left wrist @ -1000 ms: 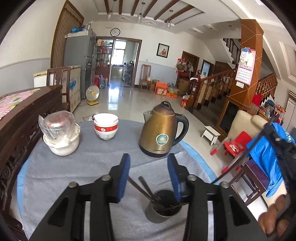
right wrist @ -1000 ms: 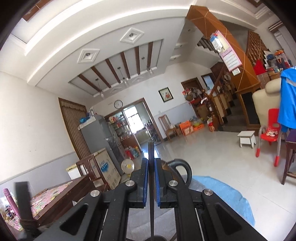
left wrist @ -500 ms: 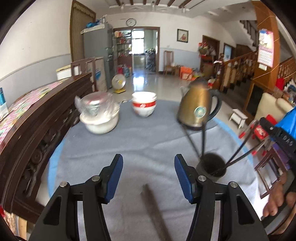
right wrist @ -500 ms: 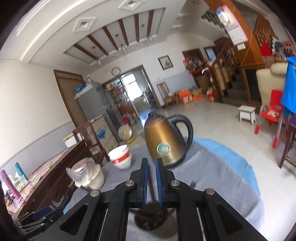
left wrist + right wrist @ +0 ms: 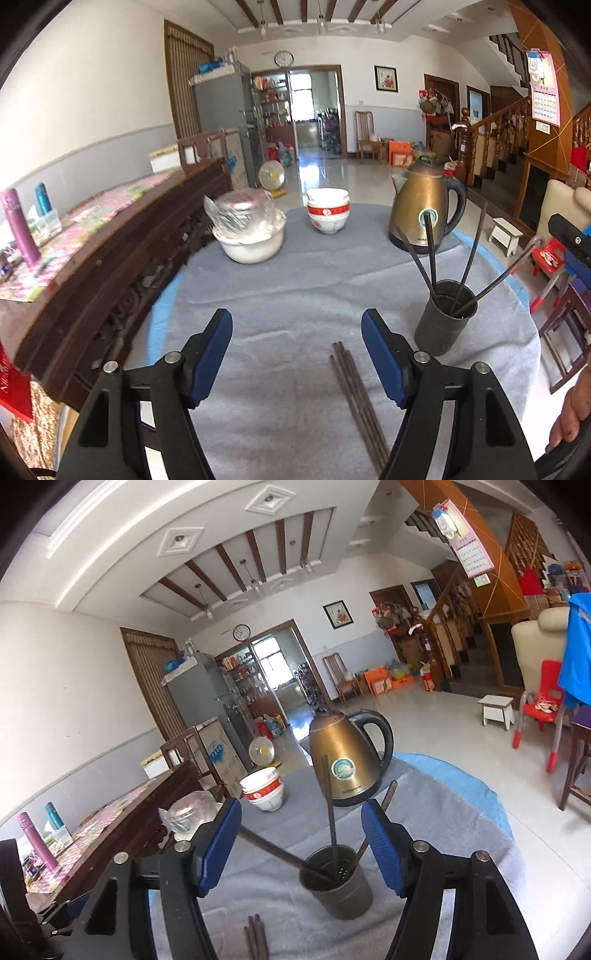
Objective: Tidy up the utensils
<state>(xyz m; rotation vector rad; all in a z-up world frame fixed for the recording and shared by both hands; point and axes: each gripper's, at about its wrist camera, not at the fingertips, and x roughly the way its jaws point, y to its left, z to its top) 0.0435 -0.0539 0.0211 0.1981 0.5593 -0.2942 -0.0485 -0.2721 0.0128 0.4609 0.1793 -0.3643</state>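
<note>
Chopsticks (image 5: 356,402), loose bundle flat on the cloth at lower centre beside the holder (image 5: 443,317): thin, stiff, light, likely slippery, best pinched mid-shaft; left gripper (image 5: 297,354) and right gripper (image 5: 301,843) both just opened, jaws apart, neither holding anything.

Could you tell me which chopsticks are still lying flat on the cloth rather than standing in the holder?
The bundle of loose chopsticks lying between the left tool's open jaws; the others stand tilted in the dark holder.
</note>
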